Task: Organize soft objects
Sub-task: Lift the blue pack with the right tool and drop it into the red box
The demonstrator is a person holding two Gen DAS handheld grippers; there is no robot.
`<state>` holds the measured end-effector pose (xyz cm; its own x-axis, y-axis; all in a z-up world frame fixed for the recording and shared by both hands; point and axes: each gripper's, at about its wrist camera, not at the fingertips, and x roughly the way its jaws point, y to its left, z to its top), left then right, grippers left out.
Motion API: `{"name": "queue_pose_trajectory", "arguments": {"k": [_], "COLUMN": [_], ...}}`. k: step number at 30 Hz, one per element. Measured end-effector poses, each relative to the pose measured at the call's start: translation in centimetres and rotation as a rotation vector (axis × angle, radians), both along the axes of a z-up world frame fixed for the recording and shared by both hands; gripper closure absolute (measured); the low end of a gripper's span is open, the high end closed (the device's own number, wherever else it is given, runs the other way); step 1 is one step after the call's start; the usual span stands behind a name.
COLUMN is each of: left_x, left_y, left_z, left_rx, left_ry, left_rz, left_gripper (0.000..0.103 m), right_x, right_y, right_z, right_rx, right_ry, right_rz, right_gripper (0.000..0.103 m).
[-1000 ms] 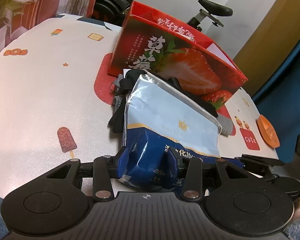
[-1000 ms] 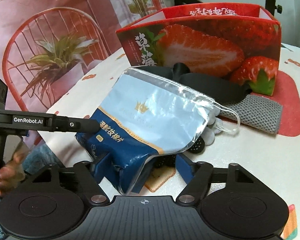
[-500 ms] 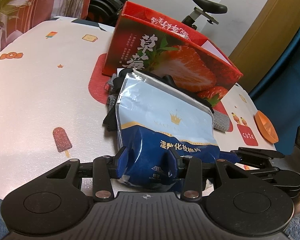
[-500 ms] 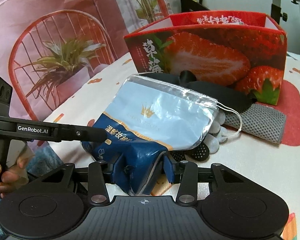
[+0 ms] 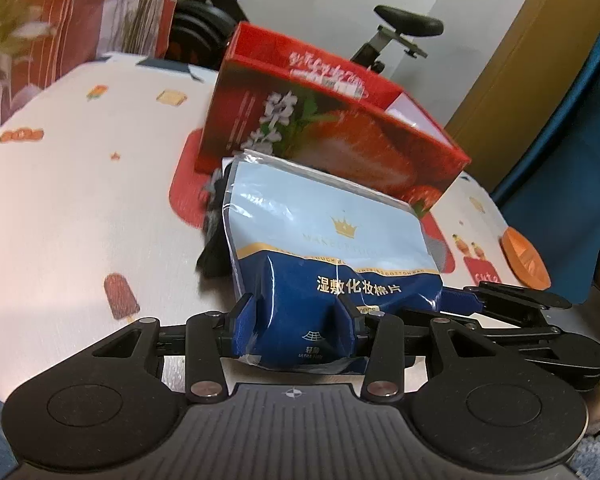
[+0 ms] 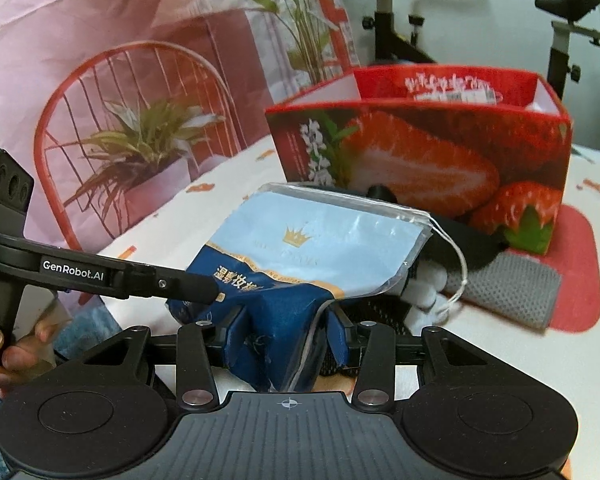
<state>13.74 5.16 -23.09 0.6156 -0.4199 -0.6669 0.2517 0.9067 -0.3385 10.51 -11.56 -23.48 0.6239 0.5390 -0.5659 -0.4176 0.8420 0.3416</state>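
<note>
Left hand-held gripper [image 5: 300, 330]: clamped on blue pouch [image 5: 332, 248], near end. Right hand-held gripper [image 6: 286, 344]: just closed, clamped on same pouch, above worktop [image 5: 80, 200]. Step: lifting. Next: carry into strawberry box [image 6: 440, 160] behind.

Both wrist cameras look forward and down, close over the table [image 5: 60, 208]. Each frames the cotton-pad pouch [image 5: 328, 240] centrally, with the strawberry box [image 6: 440, 160] behind.

Pouch [image 5: 328, 232] before box [image 5: 340, 136] (atop gloves [image 6: 424, 292]), cloth [image 6: 508, 292] beside.
</note>
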Motion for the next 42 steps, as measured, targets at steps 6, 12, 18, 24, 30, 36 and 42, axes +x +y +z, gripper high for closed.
{"name": "queue_pose_trajectory", "arguments": {"k": [6,12,18,24,30,36,42], "left_x": [0.1,0.3,1.6,4.0,7.7,12.9,17.1], "left_y": [0.3,-0.3,-1.4,-2.5,-3.6,-4.1,-4.7], "left_z": [2.1,5.1,8.0,10.5,12.0,11.4,10.5], "left_rx": [-0.038,-0.049,-0.043,-0.036,-0.027,-0.033,0.016], "left_ry": [-0.045,-0.132,-0.225,-0.317,-0.340,-0.276,-0.208], "left_rz": [0.013,0.018,0.015,0.012,0.012,0.009,0.017], "left_gripper": [0.058,0.059,0.058,0.056,0.056,0.056,0.056], "right_x": [0.1,0.5,1.4,3.6,7.3,12.5,17.1], "right_y": [-0.4,-0.8,-1.7,-2.5,-3.2,-4.3,-4.5], "right_z": [1.8,4.4,7.2,10.3,12.2,12.2,10.3], "right_rx": [0.007,0.013,0.020,0.015,-0.007,0.003,-0.006], "right_ry": [-0.080,-0.178,-0.269,-0.356,-0.396,-0.363,-0.310], "right_rz": [0.005,-0.001,-0.017,-0.037,-0.051,-0.080,-0.108], "right_gripper": [0.063,0.063,0.063,0.063,0.063,0.063,0.063]}}
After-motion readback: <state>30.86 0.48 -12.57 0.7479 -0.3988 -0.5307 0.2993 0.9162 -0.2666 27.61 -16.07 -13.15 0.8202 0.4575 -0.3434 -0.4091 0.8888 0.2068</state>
